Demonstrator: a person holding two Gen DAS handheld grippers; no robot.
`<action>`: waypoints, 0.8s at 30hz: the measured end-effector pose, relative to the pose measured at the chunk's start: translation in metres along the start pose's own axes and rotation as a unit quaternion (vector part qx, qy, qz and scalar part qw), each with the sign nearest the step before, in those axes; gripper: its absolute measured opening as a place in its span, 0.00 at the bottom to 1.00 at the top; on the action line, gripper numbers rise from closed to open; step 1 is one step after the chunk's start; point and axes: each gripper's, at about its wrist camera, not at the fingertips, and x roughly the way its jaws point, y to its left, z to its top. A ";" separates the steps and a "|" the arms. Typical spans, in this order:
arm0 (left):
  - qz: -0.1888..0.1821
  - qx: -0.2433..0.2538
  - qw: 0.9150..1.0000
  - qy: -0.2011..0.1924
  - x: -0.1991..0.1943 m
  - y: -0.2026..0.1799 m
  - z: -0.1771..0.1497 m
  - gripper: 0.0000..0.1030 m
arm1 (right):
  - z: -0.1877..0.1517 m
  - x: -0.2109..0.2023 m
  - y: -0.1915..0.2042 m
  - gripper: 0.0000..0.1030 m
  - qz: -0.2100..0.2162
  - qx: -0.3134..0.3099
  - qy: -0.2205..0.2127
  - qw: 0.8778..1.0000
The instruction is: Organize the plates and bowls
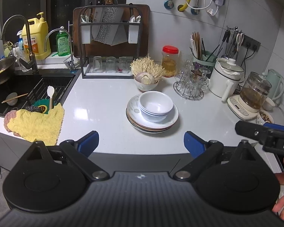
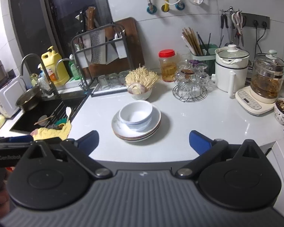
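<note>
Two piles sit mid-counter (image 1: 104, 102) — flat plates (image 1: 152, 122) below, white bowls (image 1: 155, 106) nested on top. They look hard, smooth and easy to break, so I would pinch a bowl by its rim. Both the left gripper (image 1: 141, 141) and right gripper (image 2: 143, 141) hang near them with jaws wide, holding nothing — not touching.

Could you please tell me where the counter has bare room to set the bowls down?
The widest bare patch lies between the yellow cloth by the sink and the plate stack. Another lies right of the stack, before the white cooker and kettle base. The back is crowded: glass rack, mushroom bowl, jar.
</note>
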 end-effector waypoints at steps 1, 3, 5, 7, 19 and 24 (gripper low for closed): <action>-0.001 0.002 1.000 0.000 0.000 0.000 0.001 0.96 | 0.000 -0.001 -0.002 1.00 -0.001 0.002 -0.001 1.000; 0.000 0.005 1.000 0.002 0.002 -0.001 0.002 0.96 | 0.000 -0.002 -0.004 1.00 -0.002 0.004 -0.004 1.000; -0.002 0.006 1.000 0.006 0.003 -0.002 0.004 0.97 | 0.000 -0.003 -0.004 1.00 -0.003 0.005 -0.006 1.000; -0.003 0.008 1.000 0.008 0.004 -0.002 0.005 0.97 | 0.001 -0.003 -0.004 1.00 -0.001 0.006 -0.005 1.000; -0.011 0.005 1.000 0.016 0.000 0.000 0.001 0.97 | -0.007 -0.009 -0.004 1.00 -0.004 0.012 -0.005 1.000; -0.008 0.012 1.000 0.016 0.000 -0.001 0.001 0.98 | -0.009 -0.010 -0.008 1.00 -0.011 0.021 -0.006 1.000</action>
